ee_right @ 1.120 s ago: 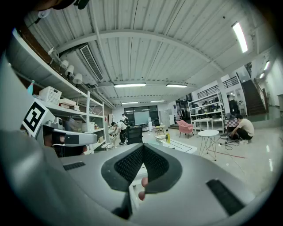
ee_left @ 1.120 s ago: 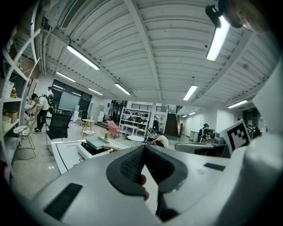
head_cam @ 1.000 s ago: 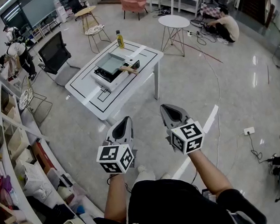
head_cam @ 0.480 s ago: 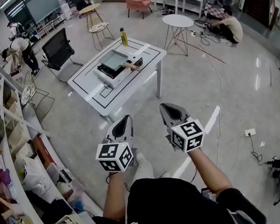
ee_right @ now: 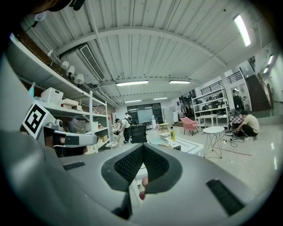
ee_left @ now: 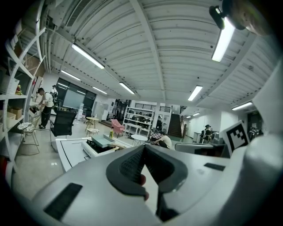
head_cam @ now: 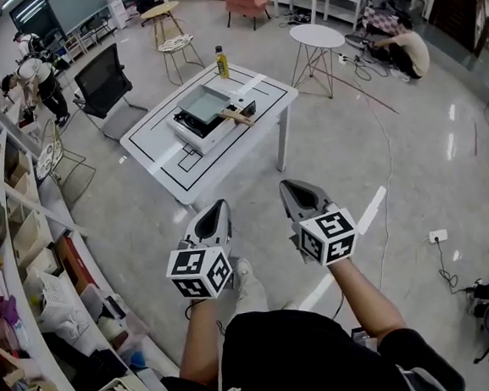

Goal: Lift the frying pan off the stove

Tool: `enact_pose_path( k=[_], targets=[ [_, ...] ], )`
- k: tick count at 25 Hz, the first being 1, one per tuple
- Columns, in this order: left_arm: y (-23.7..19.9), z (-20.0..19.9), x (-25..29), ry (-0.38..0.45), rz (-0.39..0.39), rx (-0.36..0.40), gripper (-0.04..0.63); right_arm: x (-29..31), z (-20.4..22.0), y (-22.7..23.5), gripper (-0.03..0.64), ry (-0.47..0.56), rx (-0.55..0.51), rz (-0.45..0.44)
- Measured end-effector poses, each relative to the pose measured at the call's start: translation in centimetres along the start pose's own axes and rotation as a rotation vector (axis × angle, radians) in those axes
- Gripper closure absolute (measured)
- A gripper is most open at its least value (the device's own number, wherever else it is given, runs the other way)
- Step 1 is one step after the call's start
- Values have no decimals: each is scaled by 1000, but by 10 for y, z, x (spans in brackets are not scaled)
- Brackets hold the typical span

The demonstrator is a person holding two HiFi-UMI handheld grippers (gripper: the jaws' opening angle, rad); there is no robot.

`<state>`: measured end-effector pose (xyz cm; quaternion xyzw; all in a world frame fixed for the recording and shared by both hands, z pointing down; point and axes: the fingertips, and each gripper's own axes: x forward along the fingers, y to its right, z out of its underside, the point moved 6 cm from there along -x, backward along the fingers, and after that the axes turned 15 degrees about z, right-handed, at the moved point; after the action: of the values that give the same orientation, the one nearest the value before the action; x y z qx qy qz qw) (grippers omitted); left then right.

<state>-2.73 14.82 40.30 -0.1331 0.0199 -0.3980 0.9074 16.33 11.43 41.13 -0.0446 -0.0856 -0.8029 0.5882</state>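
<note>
The left gripper [head_cam: 219, 206] and right gripper [head_cam: 287, 186] were held side by side, pointed toward twelve o'clock. Well ahead, at eleven o'clock, a frying pan [head_cam: 203, 106] was seen on a stove [head_cam: 193, 136] on a table [head_cam: 154, 151].

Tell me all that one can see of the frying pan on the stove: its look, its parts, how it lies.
The frying pan is rectangular and shallow, grey-green, seemingly metal, and looks empty. Its light wooden handle sticks out level, toward the right in the head view. It sits flat on the black top of the white stove, which stands on the white table. Nothing else touches it.
</note>
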Motion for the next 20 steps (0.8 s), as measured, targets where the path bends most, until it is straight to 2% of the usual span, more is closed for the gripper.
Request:
enact_pose_path(
  k=[9, 20],
  targets=[
    [-53, -9, 27, -9, -25, -5, 584, 60, -3, -3, 615, -14, 3, -9],
    [-115, -35, 80, 8, 6, -26, 584, 142, -27, 3, 615, -15, -14, 3]
  ],
)
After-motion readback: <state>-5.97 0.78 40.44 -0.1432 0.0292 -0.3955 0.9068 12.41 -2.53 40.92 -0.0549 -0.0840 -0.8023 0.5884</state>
